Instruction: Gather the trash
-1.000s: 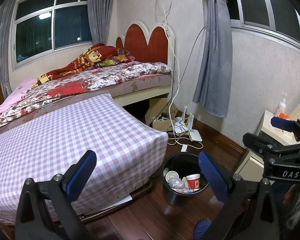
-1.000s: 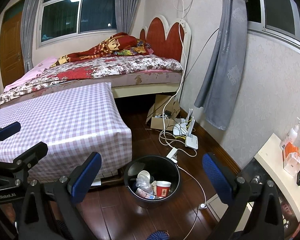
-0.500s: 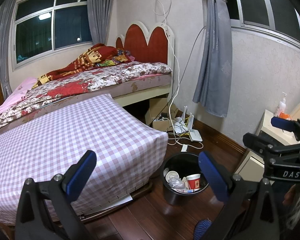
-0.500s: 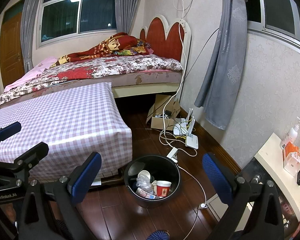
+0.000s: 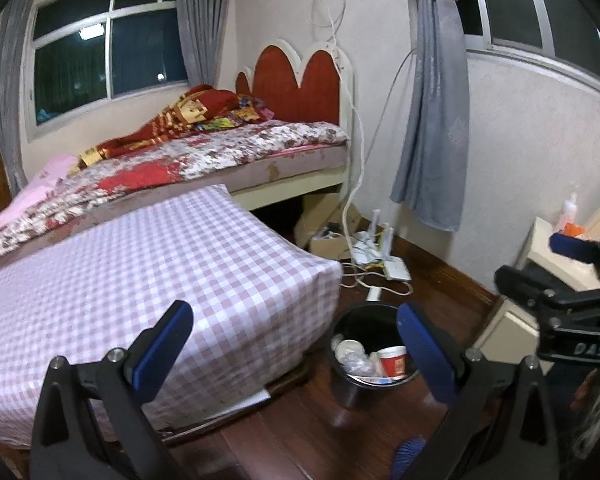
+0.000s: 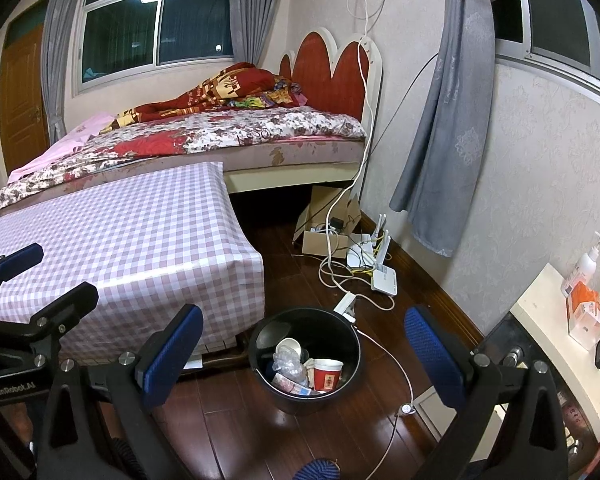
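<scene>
Honestly, both grippers, left gripper [image 5: 292, 344] and right gripper [image 6: 304, 344], hang wide apart and empty above the black bin [image 6: 260, 354]; I'd go slow, dodging the white cable [image 6: 396, 364] nearby.

Dark glossy wood floor [image 6: 300, 436] is carrying most of it: a black trash bin [image 6: 342, 390] stands right off the corner of the checkered-cloth counter [image 6: 140, 240], and a white router [image 6: 384, 278], power strip [image 6: 345, 303], tangled cables and an open cardboard box [image 6: 324, 240] sit by the wall near the bed [image 6: 228, 136].
</scene>
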A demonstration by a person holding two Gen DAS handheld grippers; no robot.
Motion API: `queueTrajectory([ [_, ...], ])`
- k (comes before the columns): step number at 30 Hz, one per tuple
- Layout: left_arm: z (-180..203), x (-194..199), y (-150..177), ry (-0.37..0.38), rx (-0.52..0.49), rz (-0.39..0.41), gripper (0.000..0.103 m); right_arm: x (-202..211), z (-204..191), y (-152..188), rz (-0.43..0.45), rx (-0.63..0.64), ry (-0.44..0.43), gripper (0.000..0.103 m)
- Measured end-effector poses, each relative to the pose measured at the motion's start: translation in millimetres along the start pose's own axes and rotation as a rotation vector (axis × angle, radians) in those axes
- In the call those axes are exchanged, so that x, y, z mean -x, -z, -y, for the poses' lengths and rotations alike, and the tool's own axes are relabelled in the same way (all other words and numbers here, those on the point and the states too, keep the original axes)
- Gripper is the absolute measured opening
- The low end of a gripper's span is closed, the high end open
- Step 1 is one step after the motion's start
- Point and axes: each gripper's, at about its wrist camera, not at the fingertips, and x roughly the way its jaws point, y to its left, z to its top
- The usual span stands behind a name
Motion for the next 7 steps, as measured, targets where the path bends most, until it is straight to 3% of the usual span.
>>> queueTrajectory([
  [7,-7.3,0.5,-0.5,0.006,0.008,0.002,0.102,-1.6,-2.3,0.3,-0.005,0.002,0.002,0.102],
])
